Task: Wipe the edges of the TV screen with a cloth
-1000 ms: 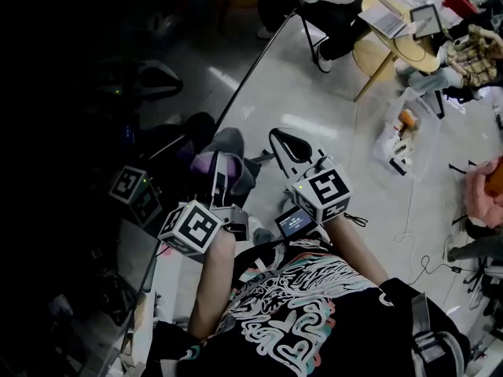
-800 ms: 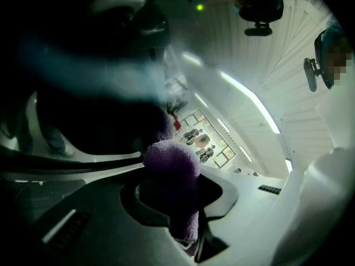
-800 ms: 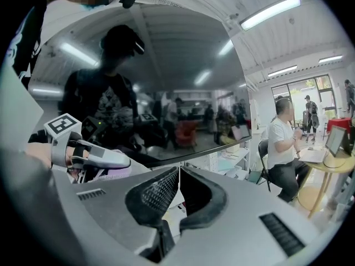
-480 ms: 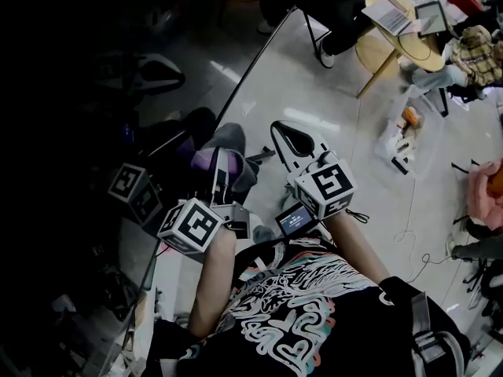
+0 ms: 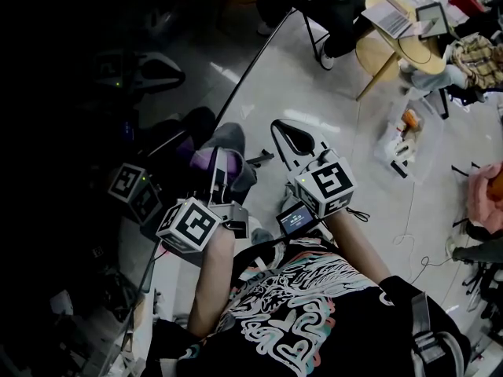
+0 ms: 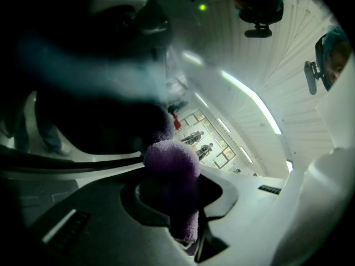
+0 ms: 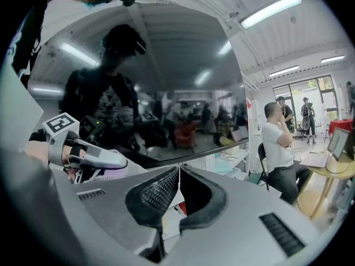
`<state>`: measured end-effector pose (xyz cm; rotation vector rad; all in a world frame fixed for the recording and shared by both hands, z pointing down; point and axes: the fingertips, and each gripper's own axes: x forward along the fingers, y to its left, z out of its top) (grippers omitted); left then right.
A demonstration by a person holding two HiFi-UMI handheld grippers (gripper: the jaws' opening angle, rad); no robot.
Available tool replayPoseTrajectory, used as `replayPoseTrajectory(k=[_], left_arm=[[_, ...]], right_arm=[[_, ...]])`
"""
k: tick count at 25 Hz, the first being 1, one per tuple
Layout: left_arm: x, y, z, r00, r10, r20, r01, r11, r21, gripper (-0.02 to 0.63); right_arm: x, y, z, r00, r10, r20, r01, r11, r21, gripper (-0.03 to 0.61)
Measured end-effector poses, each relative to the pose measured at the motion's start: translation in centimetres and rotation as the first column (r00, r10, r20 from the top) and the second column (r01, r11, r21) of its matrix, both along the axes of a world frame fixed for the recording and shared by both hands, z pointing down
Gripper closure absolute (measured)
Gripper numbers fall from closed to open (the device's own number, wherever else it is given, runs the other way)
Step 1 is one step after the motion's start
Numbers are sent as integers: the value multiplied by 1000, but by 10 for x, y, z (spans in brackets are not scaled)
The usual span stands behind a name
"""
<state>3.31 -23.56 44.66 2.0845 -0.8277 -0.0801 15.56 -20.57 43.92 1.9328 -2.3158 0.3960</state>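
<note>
The TV screen (image 5: 94, 132) is a dark, mirror-like panel filling the left of the head view; its edge (image 5: 251, 69) runs diagonally down towards me. My left gripper (image 5: 220, 171) is shut on a purple cloth (image 5: 206, 161) and presses it against that edge. In the left gripper view the purple cloth (image 6: 172, 170) bulges out between the jaws against the dark screen (image 6: 83, 121). My right gripper (image 5: 280, 129) hangs just right of the cloth, shut and empty. In the right gripper view its jaws (image 7: 178, 169) meet in front of the screen (image 7: 166, 93), which reflects me.
A person sits on a chair at a round wooden table (image 5: 397, 49) with a laptop, at the top right. A plastic bag (image 5: 401, 136) and cables lie on the pale floor. Something pink (image 5: 487, 191) sits at the right edge.
Almost nothing: the head view shifts slightly, and both grippers and the cloth stay at the same spot on the screen edge.
</note>
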Motion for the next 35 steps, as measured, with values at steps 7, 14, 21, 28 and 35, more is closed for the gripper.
replayPoseTrajectory(k=[7,14,21,28,35], left_arm=[[0,3,-4,1000,-3,-3,3,1000,1,509],[1,0,-9,1000,8,-5,-8,1000,0,509],[0,-3,-8,1000,7,-12,-7,1000,2,509],[2,-3,-7,1000,0,-25,0,1000,2,509],[15,-12,-9,1000,-18,-21,18,1000,1,509]], right_arm=[[-1,1,-7,1000,-8,-5,8,1000,12,548],[-3,-5,-16,1000,-4,4,4,1000,20,548],[-2,-7,-16,1000,4,-1,-4,1000,23,548],[4,-7,-17,1000,3,-4,-3,1000,29,548],[21,-15,-19,1000,-12,0,12,999,32,548]])
